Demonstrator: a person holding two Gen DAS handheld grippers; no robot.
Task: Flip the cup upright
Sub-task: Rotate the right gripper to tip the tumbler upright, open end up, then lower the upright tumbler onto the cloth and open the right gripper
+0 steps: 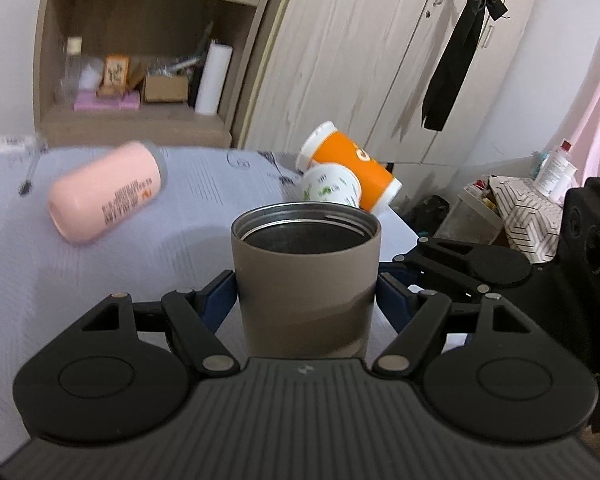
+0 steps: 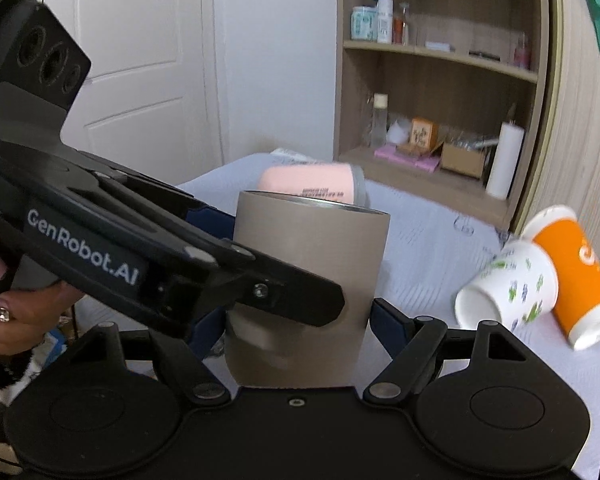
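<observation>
Both grippers are reaching in level, the left gripper point(image 1: 306, 294) and right gripper point(image 2: 298, 322) each clamping their jaws on the upright brown cup point(image 1: 306, 280) standing between them, mouth up.

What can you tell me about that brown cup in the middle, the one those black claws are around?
The brown cup is a matte taupe tumbler with a shiny metal lining and rim, no lid and no handle. It stands upright, mouth up, and looks empty. The left gripper and the right gripper each have blue-padded fingers against its lower sides. Its base is hidden, so whether it rests on the pale blue tablecloth is unclear.
</observation>
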